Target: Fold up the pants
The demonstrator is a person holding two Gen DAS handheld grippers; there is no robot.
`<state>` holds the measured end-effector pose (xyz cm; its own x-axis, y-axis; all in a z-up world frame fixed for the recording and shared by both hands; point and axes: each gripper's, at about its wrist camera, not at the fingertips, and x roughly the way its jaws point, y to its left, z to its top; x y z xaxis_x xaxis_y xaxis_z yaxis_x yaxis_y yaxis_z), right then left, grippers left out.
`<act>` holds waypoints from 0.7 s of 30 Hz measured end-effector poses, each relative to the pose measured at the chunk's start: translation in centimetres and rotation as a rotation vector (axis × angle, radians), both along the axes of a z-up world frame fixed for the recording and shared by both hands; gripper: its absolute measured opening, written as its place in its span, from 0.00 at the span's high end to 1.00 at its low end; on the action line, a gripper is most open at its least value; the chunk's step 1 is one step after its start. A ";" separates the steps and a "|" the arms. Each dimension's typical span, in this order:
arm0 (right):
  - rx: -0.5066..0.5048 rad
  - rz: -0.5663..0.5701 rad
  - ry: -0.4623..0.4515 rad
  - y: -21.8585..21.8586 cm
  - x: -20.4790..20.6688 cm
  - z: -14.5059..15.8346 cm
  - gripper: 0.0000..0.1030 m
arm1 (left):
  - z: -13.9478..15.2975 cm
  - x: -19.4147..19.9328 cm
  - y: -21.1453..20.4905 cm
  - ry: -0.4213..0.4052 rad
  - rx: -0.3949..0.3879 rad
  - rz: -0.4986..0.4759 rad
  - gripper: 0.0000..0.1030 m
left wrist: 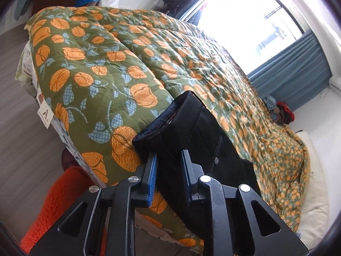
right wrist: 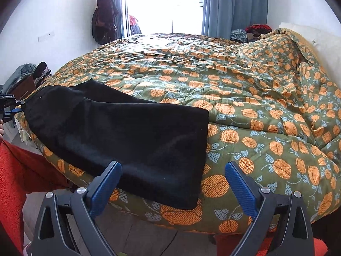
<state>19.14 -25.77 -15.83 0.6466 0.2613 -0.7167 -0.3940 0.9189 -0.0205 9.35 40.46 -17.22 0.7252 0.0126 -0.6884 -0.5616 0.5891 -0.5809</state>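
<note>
Left claw [left wrist: 169, 171] clamps pants [left wrist: 191, 128]; right claw [right wrist: 172, 185] gapes.

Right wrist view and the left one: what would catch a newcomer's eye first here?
The green quilt with orange flowers covers the whole bed. Black pants lie flat along its near edge. The left gripper is clamped on their waistband end, while the right gripper stands open over the other end, with bright window light behind.

Black hand-held gripper [right wrist: 172, 183] frames, blue ribbed pads [right wrist: 240, 189], silver screws.
</note>
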 end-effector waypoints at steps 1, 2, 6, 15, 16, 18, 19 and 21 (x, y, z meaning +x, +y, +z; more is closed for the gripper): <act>-0.005 0.005 0.008 0.1 0.0 -0.2 0.06 | 0.1 0.4 0.2 0.008 0.007 -0.008 0.80; -0.010 0.010 0.016 0.2 0.1 -0.5 0.06 | 0.1 0.8 0.3 0.021 0.019 -0.019 0.80; -0.030 0.021 0.038 0.7 0.2 -1.1 0.06 | -1.3 1.6 1.3 0.095 0.010 -0.016 0.76; -0.039 0.036 0.037 1.1 0.1 -1.2 0.06 | -1.9 -0.5 1.2 0.029 -0.062 0.047 0.43; -0.039 0.037 0.041 1.1 0.2 -1.3 0.06 | -2.2 0.0 1.1 0.033 -0.066 0.033 0.48; -0.036 0.037 0.042 1.1 0.3 -1.3 0.06 | -3.0 0.9 1.0 0.048 -0.078 0.013 0.55; -0.034 0.036 0.041 1.1 0.3 -1.3 0.06 | -3.3 1.3 0.9 0.048 -0.087 0.006 0.58; -0.032 0.033 0.040 1.1 0.3 -1.3 0.06 | -3.8 2.0 1.2 0.049 -0.098 0.009 0.56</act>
<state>19.47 -24.65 -17.12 0.6086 0.2582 -0.7503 -0.4249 0.9046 -0.0333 11.33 41.62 -21.00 0.6912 -0.0501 -0.7210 -0.5953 0.5261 -0.6073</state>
